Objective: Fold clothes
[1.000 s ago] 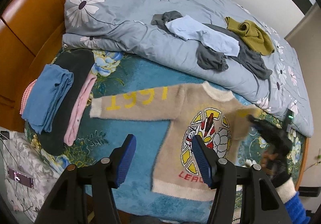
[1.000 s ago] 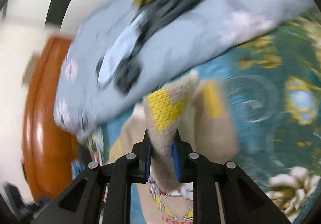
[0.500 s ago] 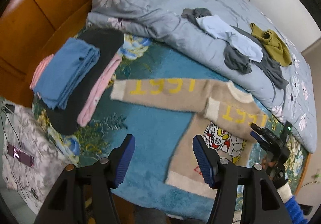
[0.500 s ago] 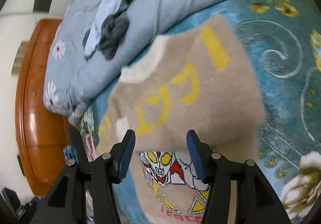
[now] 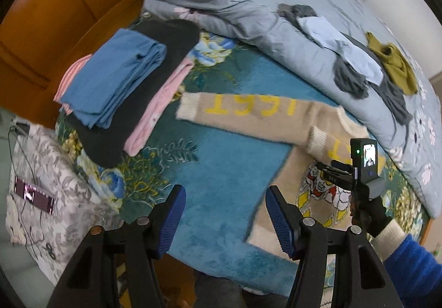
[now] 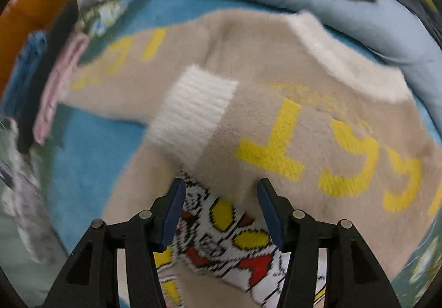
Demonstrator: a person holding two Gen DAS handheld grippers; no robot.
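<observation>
A beige sweater point(image 5: 279, 167) with yellow numbers and a cartoon print lies face up on the teal bedspread point(image 5: 221, 170). One sleeve point(image 5: 243, 112) stretches out to the left. The other sleeve point(image 6: 317, 142) lies folded across the chest, its white cuff point(image 6: 193, 112) near the middle. My left gripper point(image 5: 225, 214) is open and empty above the bedspread, left of the sweater's hem. My right gripper point(image 6: 218, 203) is open and empty, low over the chest print; its body point(image 5: 362, 170) shows in the left wrist view.
A stack of folded clothes point(image 5: 124, 87) in blue, black and pink sits at the left by the wooden headboard point(image 5: 55, 18). A grey floral duvet point(image 5: 262, 4) lies behind, carrying unfolded grey, light blue and olive garments point(image 5: 359, 62). A patterned cloth point(image 5: 41, 183) lies at lower left.
My right gripper carried the right sleeve over the chest, let it go and opened. It has since dropped closer to the sweater. My left gripper has swung left, still open.
</observation>
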